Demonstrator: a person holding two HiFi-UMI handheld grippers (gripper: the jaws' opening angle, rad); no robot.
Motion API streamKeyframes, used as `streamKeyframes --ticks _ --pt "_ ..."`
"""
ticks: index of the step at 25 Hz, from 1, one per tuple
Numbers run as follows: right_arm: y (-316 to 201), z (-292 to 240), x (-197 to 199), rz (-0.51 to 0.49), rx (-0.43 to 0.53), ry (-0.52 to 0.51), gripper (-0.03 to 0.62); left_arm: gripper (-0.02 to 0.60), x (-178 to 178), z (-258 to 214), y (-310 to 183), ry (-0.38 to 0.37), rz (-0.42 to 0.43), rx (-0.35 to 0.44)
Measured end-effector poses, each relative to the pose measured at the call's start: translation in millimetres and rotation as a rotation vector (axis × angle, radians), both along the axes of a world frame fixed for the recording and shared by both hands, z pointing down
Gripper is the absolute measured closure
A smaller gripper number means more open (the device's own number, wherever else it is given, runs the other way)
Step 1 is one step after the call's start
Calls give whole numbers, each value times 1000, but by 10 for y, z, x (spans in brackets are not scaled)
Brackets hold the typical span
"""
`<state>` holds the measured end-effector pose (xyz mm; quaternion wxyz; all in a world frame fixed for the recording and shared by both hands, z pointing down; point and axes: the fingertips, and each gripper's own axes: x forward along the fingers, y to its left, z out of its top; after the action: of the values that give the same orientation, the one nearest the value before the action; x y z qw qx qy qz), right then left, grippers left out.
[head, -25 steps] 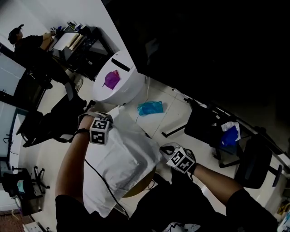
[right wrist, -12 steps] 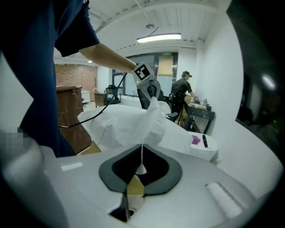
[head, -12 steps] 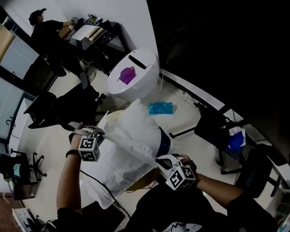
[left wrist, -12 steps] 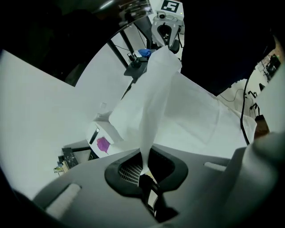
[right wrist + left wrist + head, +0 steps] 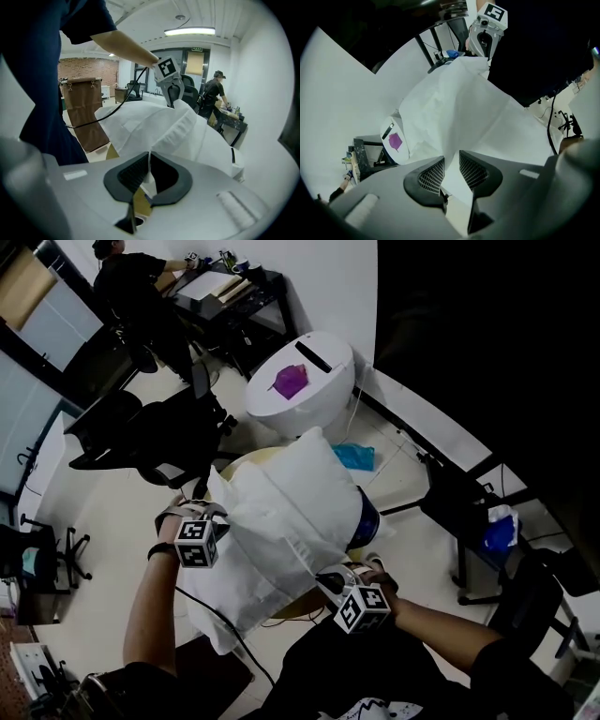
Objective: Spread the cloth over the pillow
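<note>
A white cloth [image 5: 286, 512] lies draped over a white pillow [image 5: 220, 620] on a small round table. My left gripper [image 5: 208, 517] is at the cloth's left edge. In the left gripper view its jaws are opening, and the cloth [image 5: 459, 108] runs through the gap of the left gripper [image 5: 451, 171] without being pressed. My right gripper [image 5: 330, 579] is at the near right corner, shut on a thin fold of the cloth [image 5: 154, 126]; in the right gripper view the right gripper [image 5: 149, 173] shows that fold pinched between its pads. Each gripper view shows the other gripper across the cloth.
A white round bin [image 5: 314, 409] with a purple item on top stands beyond the pillow. A blue rag [image 5: 356, 456] lies on the floor. Black office chairs [image 5: 141, 432] stand at the left, a black stand [image 5: 469, 512] at the right. A person [image 5: 136, 282] works at a far desk.
Both grippers have drawn the cloth nearer to me, and it now covers more of the pillow. The view has shifted, so the bin sits further right in the picture.
</note>
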<state>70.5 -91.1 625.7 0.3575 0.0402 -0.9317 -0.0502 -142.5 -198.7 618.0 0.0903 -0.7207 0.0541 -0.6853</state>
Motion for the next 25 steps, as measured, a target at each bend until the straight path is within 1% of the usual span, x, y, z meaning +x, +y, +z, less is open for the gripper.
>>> streamKeyframes --ticks 4,7,9,11,13,15,17,21,23,25 --pt "95 29 -26 13 -24 10 547 492 -113 -17 125 30 -9 -26" --pt "108 24 -1 52 -38 5 517 492 -203 -121 134 37 -14 -20" --pt "75 -61 36 85 -35 -8 502 492 -247 -228 88 38 -19 0" --pt "18 -162 103 132 -36 -30 497 492 -289 -327 -22 29 -15 37" --pt "-68 -247 180 197 -55 -65 497 492 -337 -397 -201 3 6 80" --pt "-159 -306 243 257 -77 -86 497 492 -382 -403 -372 -31 36 86" --pt "-213 -274 297 288 -95 -80 497 492 -403 -341 -506 -65 67 57" --pt "-220 -132 327 336 -172 -99 485 434 -427 -122 -627 -125 110 -47" --pt "-180 -115 276 340 -219 -109 479 400 -454 6 -629 -151 133 -101" --pt "-139 -83 213 336 -248 -112 471 362 -463 112 -646 -166 148 -134"
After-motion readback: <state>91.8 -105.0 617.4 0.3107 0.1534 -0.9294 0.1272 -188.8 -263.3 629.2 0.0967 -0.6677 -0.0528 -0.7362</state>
